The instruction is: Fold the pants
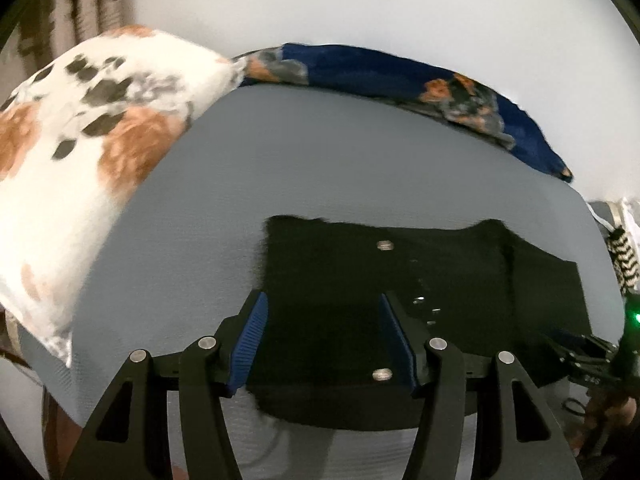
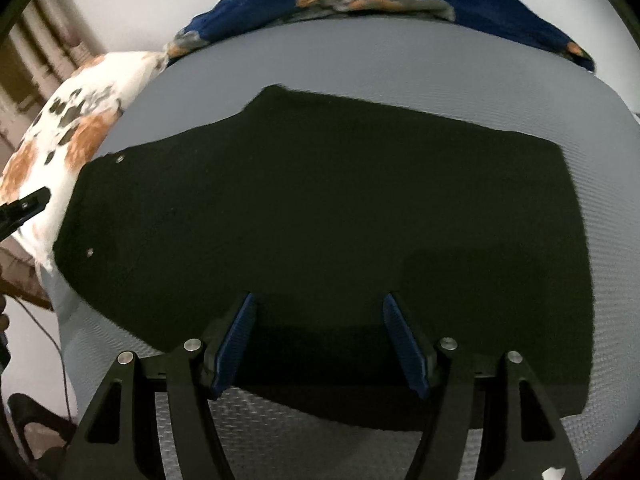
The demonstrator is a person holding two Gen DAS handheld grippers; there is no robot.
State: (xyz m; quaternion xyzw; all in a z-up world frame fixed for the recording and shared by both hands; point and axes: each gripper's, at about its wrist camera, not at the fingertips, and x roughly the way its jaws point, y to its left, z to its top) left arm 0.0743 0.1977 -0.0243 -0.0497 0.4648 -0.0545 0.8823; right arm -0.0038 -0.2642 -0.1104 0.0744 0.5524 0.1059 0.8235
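Note:
Black pants (image 1: 400,312) lie flat on a grey bed; two metal buttons show on them in the left wrist view. In the right wrist view the pants (image 2: 320,220) spread wide across the bed. My left gripper (image 1: 322,304) is open and empty, hovering over the pants' near edge at their left end. My right gripper (image 2: 318,304) is open and empty over the near edge of the pants. The right gripper shows at the right edge of the left wrist view (image 1: 584,354), and the left gripper's tip at the left edge of the right wrist view (image 2: 24,206).
A white floral pillow (image 1: 80,132) lies at the bed's left. A navy floral pillow (image 1: 440,80) lies along the far edge by a white wall. The grey bed (image 1: 320,160) has bare sheet beyond the pants. A cable (image 2: 56,344) hangs at the left.

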